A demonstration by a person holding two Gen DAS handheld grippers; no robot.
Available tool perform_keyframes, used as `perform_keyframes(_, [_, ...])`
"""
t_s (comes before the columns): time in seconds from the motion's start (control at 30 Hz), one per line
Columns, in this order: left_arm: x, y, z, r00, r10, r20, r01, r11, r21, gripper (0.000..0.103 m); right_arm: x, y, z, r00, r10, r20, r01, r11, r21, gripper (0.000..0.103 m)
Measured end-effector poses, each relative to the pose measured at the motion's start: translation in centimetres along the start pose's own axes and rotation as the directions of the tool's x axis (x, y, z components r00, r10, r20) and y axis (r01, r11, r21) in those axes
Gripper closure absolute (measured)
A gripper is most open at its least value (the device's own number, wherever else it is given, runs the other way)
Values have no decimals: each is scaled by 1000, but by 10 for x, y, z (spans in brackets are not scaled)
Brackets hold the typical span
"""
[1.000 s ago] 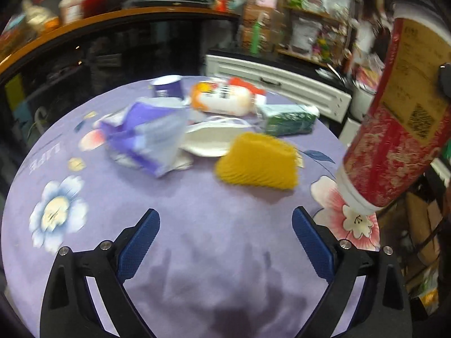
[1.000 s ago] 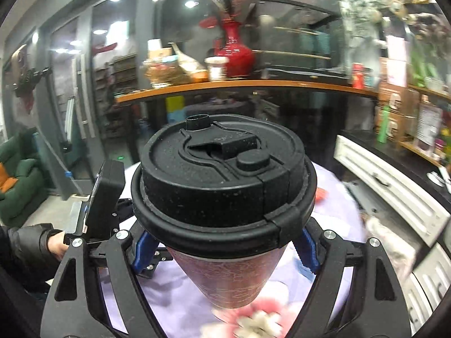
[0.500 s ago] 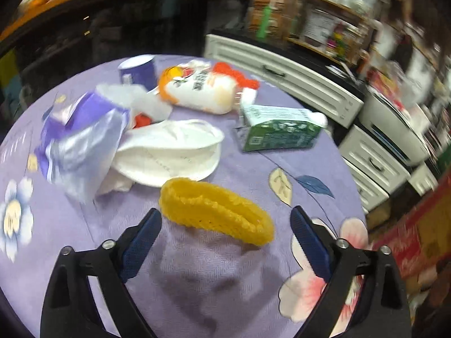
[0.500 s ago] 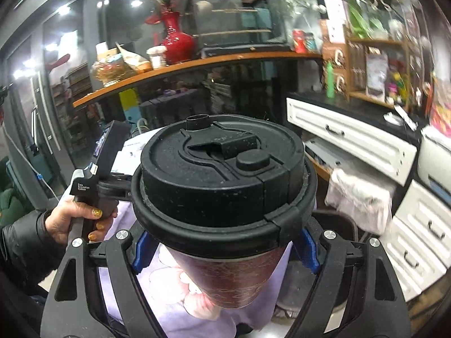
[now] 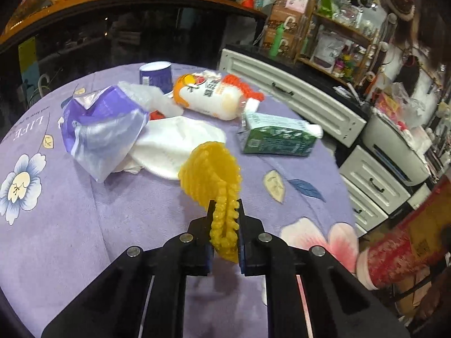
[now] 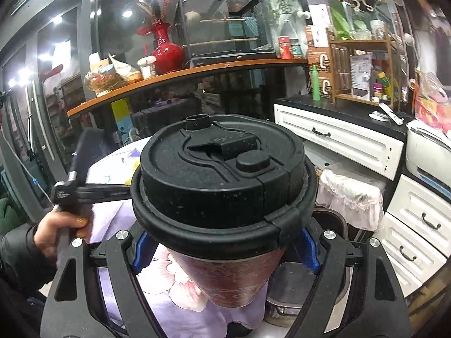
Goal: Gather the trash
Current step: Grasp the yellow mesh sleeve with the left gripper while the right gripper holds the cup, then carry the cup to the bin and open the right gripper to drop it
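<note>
Fingers [image 5: 241, 219] of the left gripper [image 5: 224, 226], angled downward, closing on yellow foam net [image 5: 214, 169].

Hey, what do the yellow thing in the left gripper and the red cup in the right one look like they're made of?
Yellow piece: looks like soft foam netting, matte and ribbed; it folds flat where the closing left gripper squeezes it. Could be soft plastic. Red cup: probably paper, with a printed, slightly glossy wall, held in the right gripper. Its lid: black moulded plastic, matte and grainy.
</note>
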State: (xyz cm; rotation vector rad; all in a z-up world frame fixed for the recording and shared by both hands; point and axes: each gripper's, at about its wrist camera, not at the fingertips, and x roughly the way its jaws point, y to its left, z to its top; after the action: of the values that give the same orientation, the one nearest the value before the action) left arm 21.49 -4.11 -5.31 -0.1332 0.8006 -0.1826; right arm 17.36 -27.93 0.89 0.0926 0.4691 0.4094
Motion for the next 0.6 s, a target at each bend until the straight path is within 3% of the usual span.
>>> perform_keyframes(0.17, [-17,-33,-6,995,-103,17,102,993,53,90,-9,-21,-4,997,-70,19,69,997,39,23])
perform_keyframes(0.33, [-14,-82,-7,978,-208,5,206,970,129,90,-10,-54,-11,986,-169,9,168,982,87,23])
perform_keyframes(0.4, [-9,-104,-6,969,-247,-4,244,957,157,90,-4,-70,-16,975,-223,-13,223,970,95,23])
perform_keyframes(0.6, [11,-155,-4,947,-318,-45,321,924,209,90,32,-116,-34,958,-276,-80,284,951,125,23])
